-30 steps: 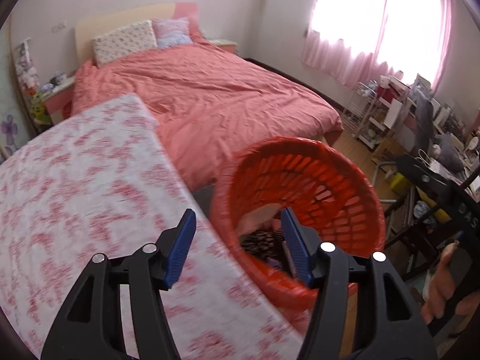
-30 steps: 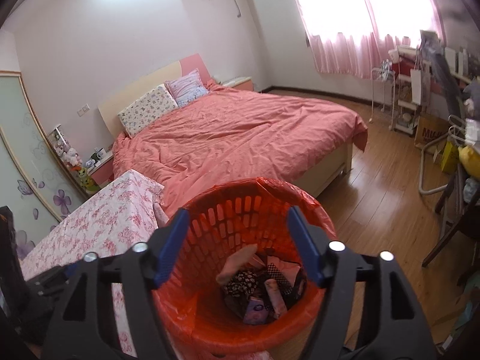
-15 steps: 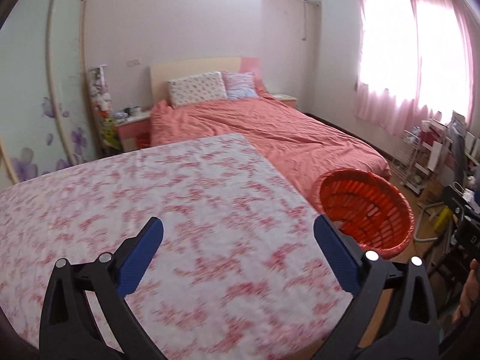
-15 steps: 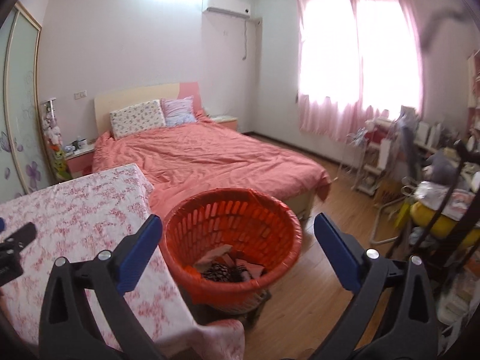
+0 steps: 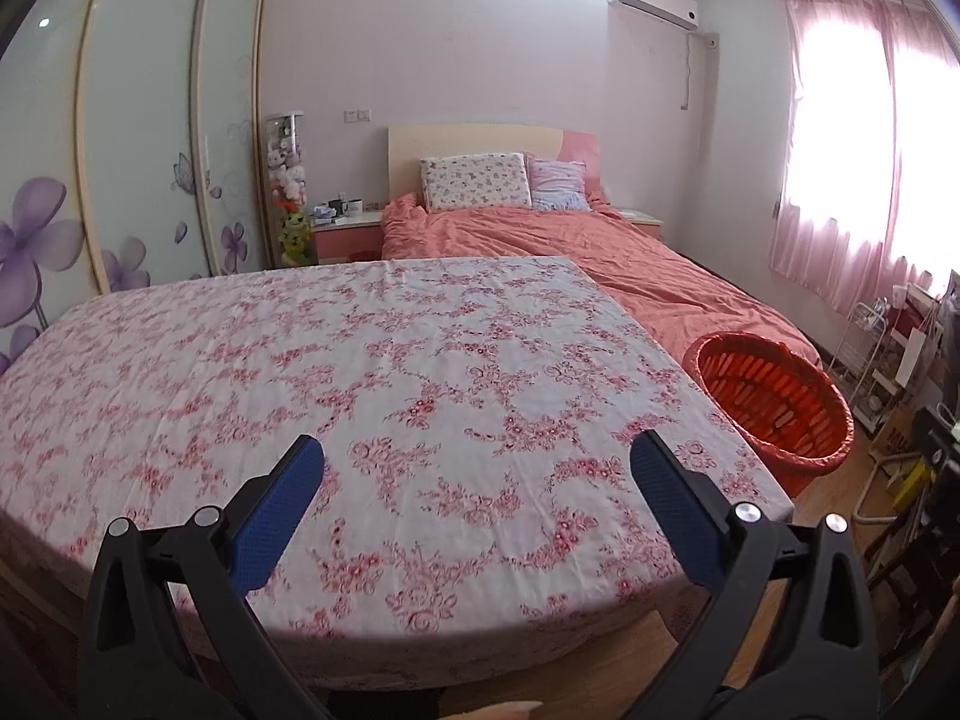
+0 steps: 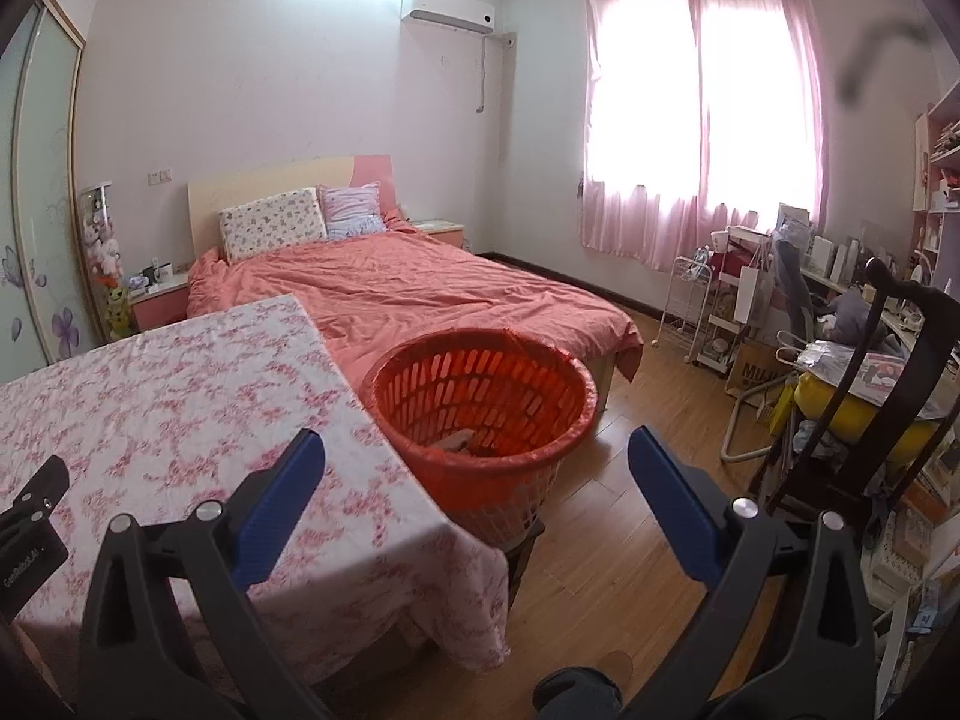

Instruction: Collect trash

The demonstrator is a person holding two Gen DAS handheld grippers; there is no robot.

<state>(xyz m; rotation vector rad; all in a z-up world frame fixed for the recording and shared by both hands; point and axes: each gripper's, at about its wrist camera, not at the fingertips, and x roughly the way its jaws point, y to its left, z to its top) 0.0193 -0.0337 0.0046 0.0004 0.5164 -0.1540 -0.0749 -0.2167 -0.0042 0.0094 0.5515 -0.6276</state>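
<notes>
Both grippers [image 5: 477,456] [image 6: 477,450] back from basket [image 6: 480,396], jaws wider.

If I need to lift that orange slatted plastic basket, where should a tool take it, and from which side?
Probably the orange slatted plastic basket's upper rim on its floor-facing side, from above: one finger inside, one outside. The body looks too wide to span, the rim is open and thin, and the floral-clothed table crowds the opposite side.

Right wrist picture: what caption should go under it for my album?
Open right gripper hovers empty before the orange basket beside the flowery table, pink bed behind.
</notes>
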